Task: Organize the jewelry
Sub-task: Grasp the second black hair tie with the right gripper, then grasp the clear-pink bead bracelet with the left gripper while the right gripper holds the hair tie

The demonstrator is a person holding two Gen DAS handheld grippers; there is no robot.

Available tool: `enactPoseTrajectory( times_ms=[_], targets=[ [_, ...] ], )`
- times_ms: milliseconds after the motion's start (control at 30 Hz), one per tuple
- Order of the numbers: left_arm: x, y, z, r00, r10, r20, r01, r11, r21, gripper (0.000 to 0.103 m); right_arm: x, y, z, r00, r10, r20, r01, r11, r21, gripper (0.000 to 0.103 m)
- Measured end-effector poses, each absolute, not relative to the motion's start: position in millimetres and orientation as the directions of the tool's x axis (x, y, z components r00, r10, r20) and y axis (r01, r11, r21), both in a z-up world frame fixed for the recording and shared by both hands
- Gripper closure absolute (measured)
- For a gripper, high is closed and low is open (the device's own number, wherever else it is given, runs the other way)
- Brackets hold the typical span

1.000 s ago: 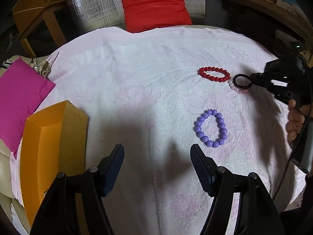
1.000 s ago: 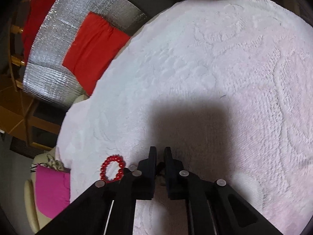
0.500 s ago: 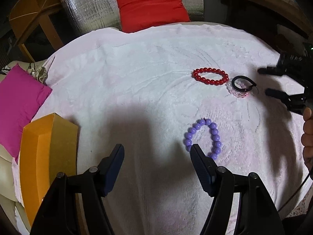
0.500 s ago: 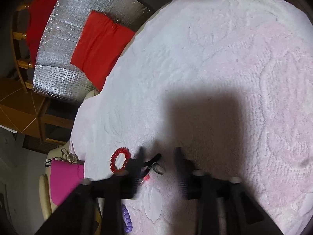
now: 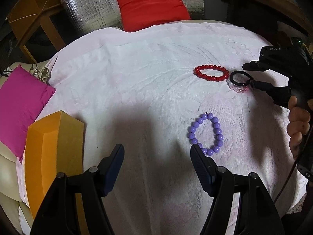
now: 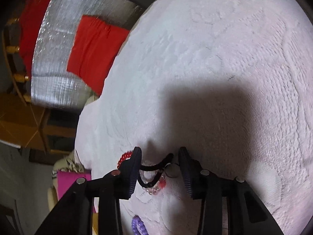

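Across most of both frames we see a white towel [image 5: 137,90] on a bench. At lower left of the left view stands an orange box [image 5: 50,156]; a magenta cushion [image 5: 19,105] lies above it at the left edge, a red cushion [image 5: 150,2] at top centre. Our left gripper [image 5: 157,154] is spread at the bottom, nothing between its fingers. A purple bracelet [image 5: 205,133] lies just above its right finger. A red bracelet [image 5: 211,72] sits right of centre, a black band [image 5: 239,78] over a clear pink bracelet [image 5: 237,88] just beside it. Our right gripper [image 6: 160,161] is closing with the band between its fingers, not yet pinched.
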State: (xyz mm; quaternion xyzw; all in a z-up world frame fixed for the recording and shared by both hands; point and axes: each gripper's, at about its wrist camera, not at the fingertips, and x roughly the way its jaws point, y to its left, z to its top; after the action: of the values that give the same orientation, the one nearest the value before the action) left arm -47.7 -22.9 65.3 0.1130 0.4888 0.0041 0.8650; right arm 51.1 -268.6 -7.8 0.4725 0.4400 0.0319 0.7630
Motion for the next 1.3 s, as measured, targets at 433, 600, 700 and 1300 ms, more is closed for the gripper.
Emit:
enactPoseTrajectory(
  times_ms=[433, 600, 700, 1300],
  targets=[
    [-44, -31, 66, 0.522, 0.115, -0.846, 0.107, 0.974, 0.198, 0.032, 45, -274, 11, 0.608, 0.421, -0.673, 0.281, 0.679, 0.678, 0.096],
    [-38, -45, 68, 0.537, 0.096, -0.838, 0.128, 0.973, 0.193, 0.032, 31, -308, 12, 0.637, 0.379, -0.671, 0.321, 0.661, 0.678, 0.097],
    [-28, -61, 71, 0.562, 0.057, -0.825, 0.158, 0.972, 0.174, 0.032, 24, -329, 8, 0.646, 0.362, -0.672, 0.355, 0.636, 0.685, 0.097],
    [57, -129, 33, 0.448, -0.232, -0.863, 0.191, 0.968, -0.162, 0.051, 27, -340, -3, 0.621, 0.403, -0.672, 0.367, 0.609, 0.704, 0.096]
  ],
)
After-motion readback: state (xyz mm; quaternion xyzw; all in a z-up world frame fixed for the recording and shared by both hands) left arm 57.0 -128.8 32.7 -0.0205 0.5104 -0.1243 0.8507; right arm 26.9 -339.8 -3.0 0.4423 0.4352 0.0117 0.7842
